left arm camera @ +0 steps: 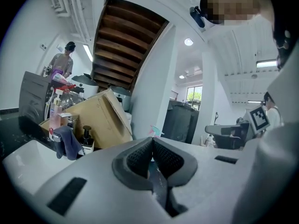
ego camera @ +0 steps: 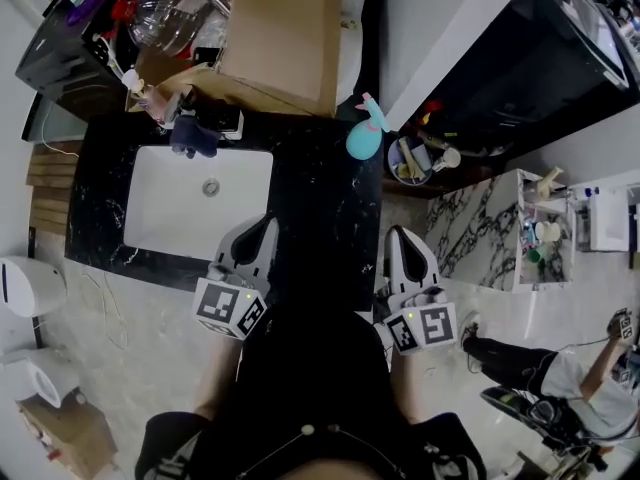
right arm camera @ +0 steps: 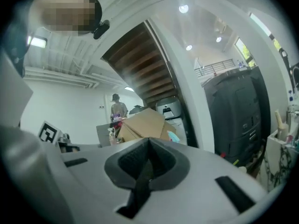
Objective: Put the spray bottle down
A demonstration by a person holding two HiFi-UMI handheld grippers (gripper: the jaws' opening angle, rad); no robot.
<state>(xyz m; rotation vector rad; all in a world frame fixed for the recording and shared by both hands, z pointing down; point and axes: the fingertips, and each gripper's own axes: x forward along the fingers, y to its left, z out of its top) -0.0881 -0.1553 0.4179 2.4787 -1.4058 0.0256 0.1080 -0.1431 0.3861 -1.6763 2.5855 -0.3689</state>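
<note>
The spray bottle (ego camera: 365, 131), teal with a pink trigger, stands upright on the black marble counter (ego camera: 320, 218) to the right of the sink, and nothing holds it. My left gripper (ego camera: 267, 224) hovers over the counter's near edge, shut and empty. The right gripper (ego camera: 396, 232) is just off the counter's right edge, well short of the bottle, also shut with nothing between its jaws. In the left gripper view the pads (left arm camera: 140, 158) meet and the bottle (left arm camera: 155, 131) peeks out far behind them. The right gripper view shows the bottle (right arm camera: 173, 136) beside the box.
A white sink (ego camera: 165, 213) is set in the counter's left half, with a faucet draped in a blue cloth (ego camera: 192, 135) behind it. A big cardboard box (ego camera: 285, 38) stands at the back. A cup of utensils (ego camera: 408, 160) sits right of the bottle. A person (ego camera: 565, 378) sits lower right.
</note>
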